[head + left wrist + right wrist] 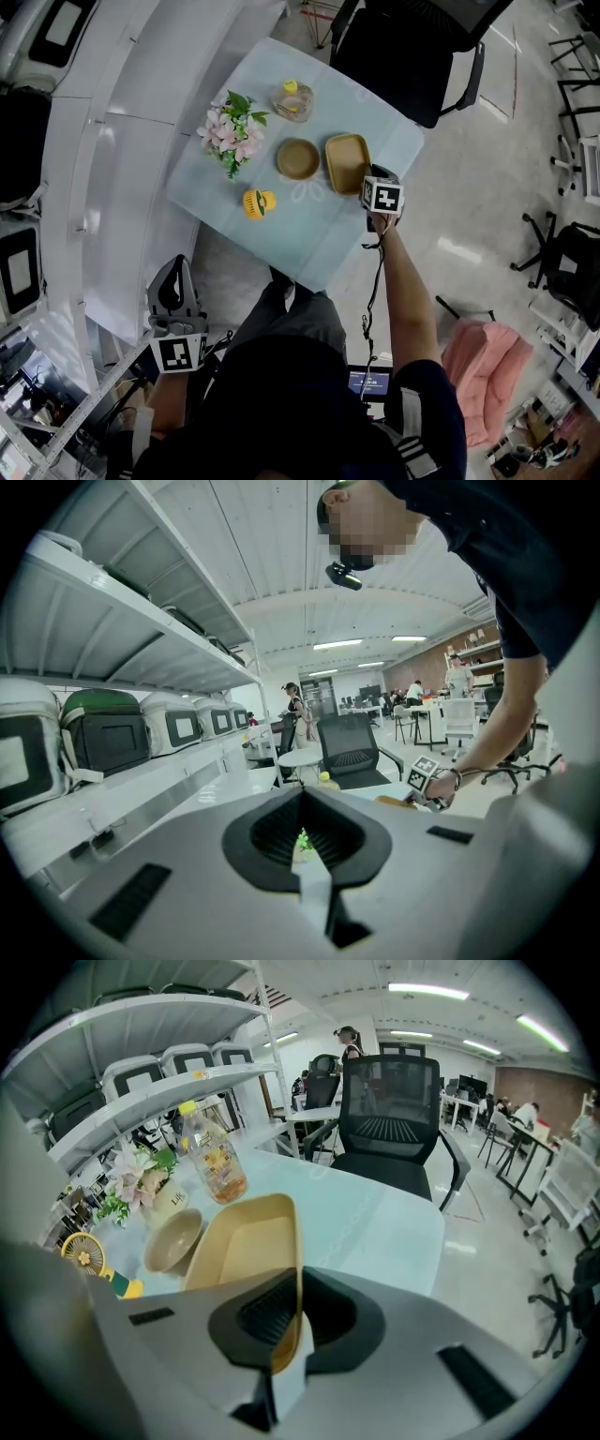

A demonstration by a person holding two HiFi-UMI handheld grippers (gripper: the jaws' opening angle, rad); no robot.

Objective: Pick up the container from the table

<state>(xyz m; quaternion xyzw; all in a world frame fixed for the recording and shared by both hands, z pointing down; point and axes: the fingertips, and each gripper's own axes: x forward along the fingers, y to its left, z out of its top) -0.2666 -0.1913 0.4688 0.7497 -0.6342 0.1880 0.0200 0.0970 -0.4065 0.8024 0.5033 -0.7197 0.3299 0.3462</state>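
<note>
At the far left, the left claw [174, 272] hangs low beside the person's body, well apart from the table [309, 234]. Its jaws are together and nothing is between them.

On the table, the flowers [230, 131] stand at the left, with a small yellow fan [257, 202] nearer to the person. The pot [172, 1200] carries a short word that begins with "Li"; the rest I cannot read. Then comes a bottle [292, 101], whose label is too small to read, then a round bowl [298, 158].

Just beside the bowl, on its right, lies the container [347, 161], a tan tray with rounded corners. It seems to rest flat on the table, not yet lifted. The right claw [298, 1279] is closed on its thin rim, at the end nearest the person, with one jaw inside the wall and one outside.

The long axis runs away from this claw, so almost the whole container lies ahead of the grip. I judge that the lift will load one end only, and the far end may dip. The right hand is the near one.
</note>
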